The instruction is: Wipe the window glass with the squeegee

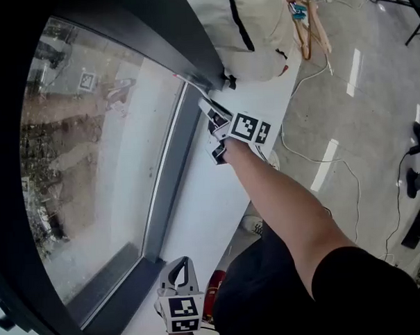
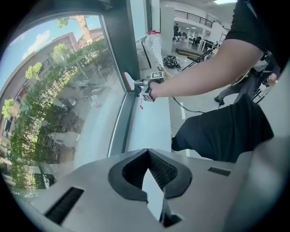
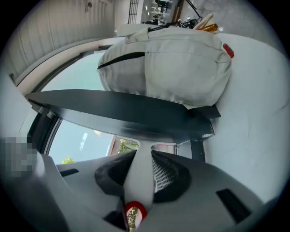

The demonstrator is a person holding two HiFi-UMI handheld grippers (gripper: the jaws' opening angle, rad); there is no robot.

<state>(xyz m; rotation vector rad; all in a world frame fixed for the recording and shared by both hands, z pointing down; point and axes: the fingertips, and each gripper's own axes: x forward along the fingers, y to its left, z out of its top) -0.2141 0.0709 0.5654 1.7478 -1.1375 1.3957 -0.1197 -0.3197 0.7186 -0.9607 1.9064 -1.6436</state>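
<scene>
Squeegee (image 3: 139, 174) at the far corner of the window glass (image 1: 92, 168): its white handle, tipped in red, is clamped between the jaws of the right gripper (image 3: 141, 168), which the person's outstretched arm holds up by the dark window frame (image 3: 127, 113). The head sits near the pane where the frame and the white sill (image 1: 211, 205) meet, though no view shows whether the blade touches the glass. The left gripper (image 2: 147, 179) hangs low beside the sill, its jaws brought together on nothing. A beige bag (image 3: 167, 59) rests on the sill beyond the frame.

The work appears to be at the start of a stroke, with the pane yet to be crossed. The next move would call for pressing the blade flat and drawing it evenly along the glass, clear of the frame.

No brand or wording is legible. The only markings are the black-and-white square markers on the gripper cubes (image 1: 250, 129).
</scene>
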